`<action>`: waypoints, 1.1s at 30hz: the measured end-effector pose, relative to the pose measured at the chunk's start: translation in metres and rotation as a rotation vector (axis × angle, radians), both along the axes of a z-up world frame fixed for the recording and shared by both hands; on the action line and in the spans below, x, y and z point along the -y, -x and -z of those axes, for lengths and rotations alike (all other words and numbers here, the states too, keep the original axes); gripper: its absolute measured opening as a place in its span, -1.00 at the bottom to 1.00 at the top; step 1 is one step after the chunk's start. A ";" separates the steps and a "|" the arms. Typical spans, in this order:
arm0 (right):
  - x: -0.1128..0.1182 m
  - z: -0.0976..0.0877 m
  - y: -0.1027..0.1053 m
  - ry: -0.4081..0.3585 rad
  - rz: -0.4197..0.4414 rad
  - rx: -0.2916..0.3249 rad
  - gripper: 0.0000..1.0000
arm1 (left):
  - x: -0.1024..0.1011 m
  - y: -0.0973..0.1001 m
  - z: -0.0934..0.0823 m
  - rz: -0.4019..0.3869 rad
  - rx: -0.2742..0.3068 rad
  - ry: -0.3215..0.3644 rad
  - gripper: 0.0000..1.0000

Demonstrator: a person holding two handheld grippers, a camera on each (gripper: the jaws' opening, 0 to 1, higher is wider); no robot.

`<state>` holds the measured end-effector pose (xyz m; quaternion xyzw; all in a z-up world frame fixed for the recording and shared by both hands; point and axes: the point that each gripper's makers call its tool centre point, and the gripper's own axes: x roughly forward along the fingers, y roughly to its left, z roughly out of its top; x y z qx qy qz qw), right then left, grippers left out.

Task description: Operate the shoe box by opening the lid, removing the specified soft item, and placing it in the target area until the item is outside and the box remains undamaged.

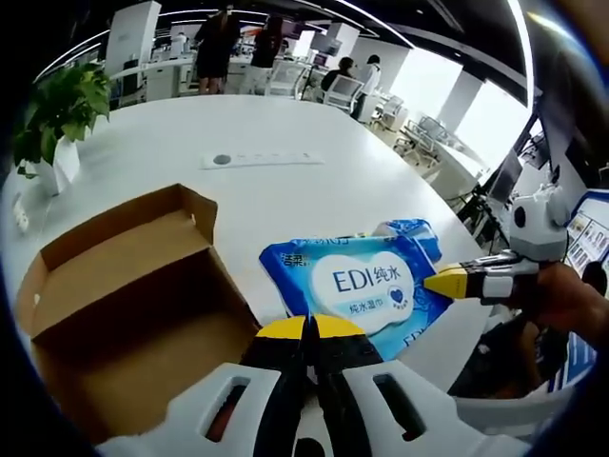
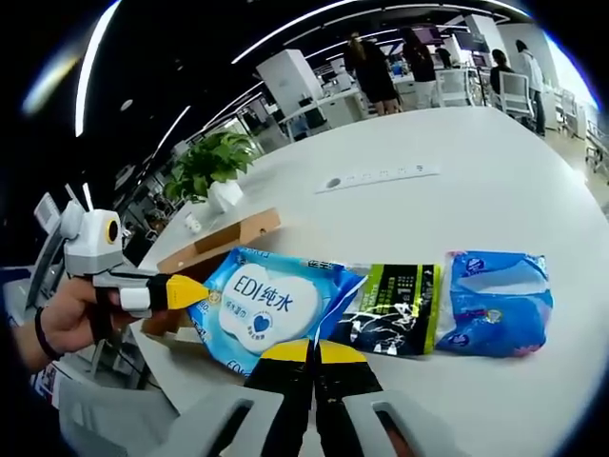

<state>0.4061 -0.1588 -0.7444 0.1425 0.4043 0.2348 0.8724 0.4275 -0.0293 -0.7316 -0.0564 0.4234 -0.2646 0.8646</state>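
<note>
in the left gripper view the left gripper point(image 1: 311, 328) sits at six o'clock, jaws pressed together on nothing, just short of the blue wipes pack point(image 1: 357, 290). the open shoe box point(image 1: 133, 295) lies at eight o'clock on the white surface point(image 1: 285, 143), its inside bare. the right gripper point(image 1: 447, 283) reaches in from three o'clock, tip touching the pack's edge; i cannot tell how its jaws stand there. in the right gripper view its own jaws meet at the tip, closed. beyond lie a dark packet point(image 2: 385, 309) and a small blue pack point(image 2: 497, 303). a potted plant point(image 1: 57, 114) stands far at ten o'clock.
</note>
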 end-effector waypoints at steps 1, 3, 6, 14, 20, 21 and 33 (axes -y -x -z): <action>0.003 0.001 -0.001 0.001 0.001 -0.002 -1.00 | 0.002 -0.001 0.001 0.001 0.000 0.000 -1.00; 0.006 0.003 -0.003 0.003 0.002 -0.005 -1.00 | 0.006 -0.002 0.002 0.005 -0.002 -0.002 -1.00; 0.012 0.007 -0.008 0.005 0.004 -0.010 -1.00 | 0.011 -0.004 0.006 0.015 0.000 -0.011 -1.00; 0.018 0.018 -0.017 0.018 -0.001 -0.026 -1.00 | 0.017 -0.012 0.015 0.007 -0.012 -0.019 -1.00; 0.020 0.026 -0.023 0.014 -0.004 -0.035 -1.00 | 0.019 -0.018 0.021 -0.003 -0.021 -0.020 -1.00; 0.021 0.028 -0.025 0.014 -0.004 -0.039 -1.00 | 0.020 -0.019 0.023 -0.005 -0.023 -0.021 -1.00; 0.029 0.043 -0.039 0.022 -0.008 -0.057 -1.00 | 0.028 -0.028 0.038 -0.014 -0.046 -0.028 -1.00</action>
